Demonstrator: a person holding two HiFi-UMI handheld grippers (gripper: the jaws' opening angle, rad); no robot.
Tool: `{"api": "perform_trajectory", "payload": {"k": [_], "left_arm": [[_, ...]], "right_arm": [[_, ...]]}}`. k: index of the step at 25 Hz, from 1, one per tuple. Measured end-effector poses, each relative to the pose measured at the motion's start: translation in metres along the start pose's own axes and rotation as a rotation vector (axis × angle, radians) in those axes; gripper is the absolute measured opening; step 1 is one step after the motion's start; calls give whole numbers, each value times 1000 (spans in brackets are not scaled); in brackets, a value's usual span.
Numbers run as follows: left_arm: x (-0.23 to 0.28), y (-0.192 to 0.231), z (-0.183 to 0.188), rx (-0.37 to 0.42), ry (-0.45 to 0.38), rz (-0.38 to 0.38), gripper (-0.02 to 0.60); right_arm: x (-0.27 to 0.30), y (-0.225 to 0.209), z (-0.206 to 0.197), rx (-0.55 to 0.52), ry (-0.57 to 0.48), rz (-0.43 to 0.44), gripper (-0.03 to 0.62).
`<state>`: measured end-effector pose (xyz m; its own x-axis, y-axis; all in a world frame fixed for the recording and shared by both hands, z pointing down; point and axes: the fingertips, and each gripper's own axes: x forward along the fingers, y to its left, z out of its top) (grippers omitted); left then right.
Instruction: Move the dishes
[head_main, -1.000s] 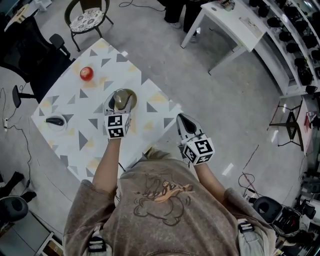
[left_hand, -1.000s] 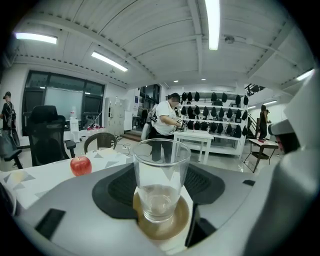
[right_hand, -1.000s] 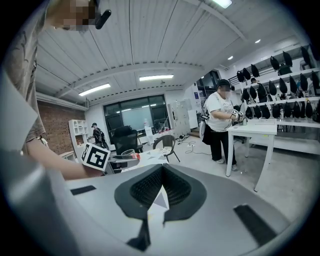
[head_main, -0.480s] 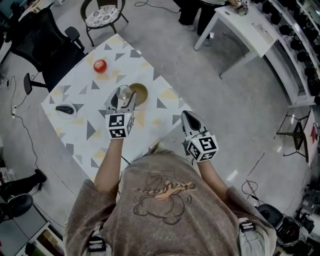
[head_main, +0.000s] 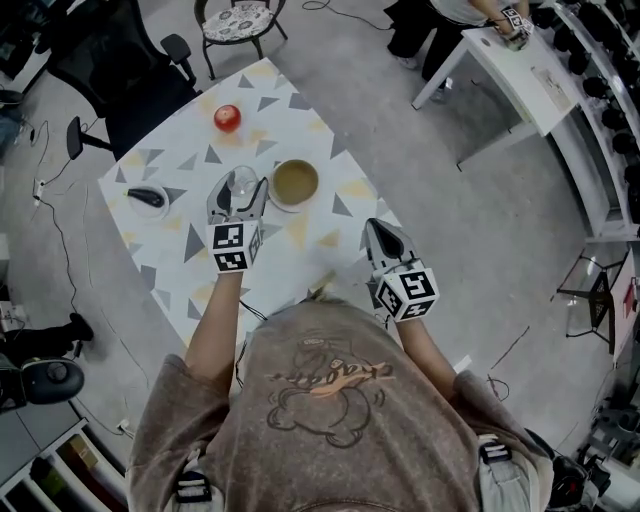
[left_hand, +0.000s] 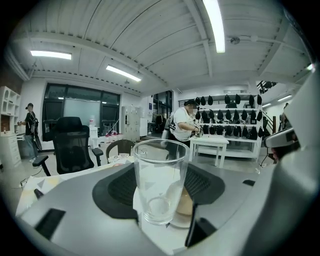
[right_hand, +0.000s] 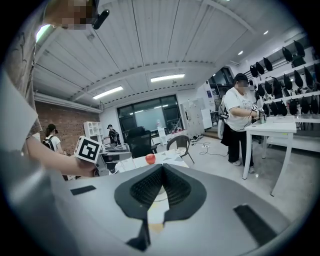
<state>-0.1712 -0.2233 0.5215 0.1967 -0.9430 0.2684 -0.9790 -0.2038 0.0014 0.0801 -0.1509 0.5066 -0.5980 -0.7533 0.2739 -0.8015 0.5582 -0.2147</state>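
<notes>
A clear empty glass (head_main: 241, 181) stands upright between the jaws of my left gripper (head_main: 238, 192), which is shut on it over the patterned table (head_main: 180, 150). In the left gripper view the glass (left_hand: 160, 180) fills the gap between the pads, and the white bowl (left_hand: 184, 206) shows just behind it. That bowl (head_main: 295, 184), brown inside, sits on the table right of the glass. I cannot tell whether the glass rests on the table or hangs above it. My right gripper (head_main: 376, 236) hovers at the table's near right edge, shut and empty, its pads touching (right_hand: 162, 168).
A red apple (head_main: 227, 118) lies at the table's far side. A small white dish (head_main: 148, 198) with a dark object sits at the left. A black office chair (head_main: 125, 60) and a round-seat chair (head_main: 238, 20) stand beyond the table. A white side table (head_main: 500, 65) is at upper right.
My left gripper has carried the glass leftward, from in front of the bowl to beside it. The right gripper stays shut at the table's edge.
</notes>
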Motion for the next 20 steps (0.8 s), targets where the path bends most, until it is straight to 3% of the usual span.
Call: {"api": "perform_trajectory", "payload": {"k": [20], "left_arm": [[40, 35, -51, -37, 43, 25, 288]], "right_arm": [[31, -3, -7, 9, 65, -6, 2]]}}
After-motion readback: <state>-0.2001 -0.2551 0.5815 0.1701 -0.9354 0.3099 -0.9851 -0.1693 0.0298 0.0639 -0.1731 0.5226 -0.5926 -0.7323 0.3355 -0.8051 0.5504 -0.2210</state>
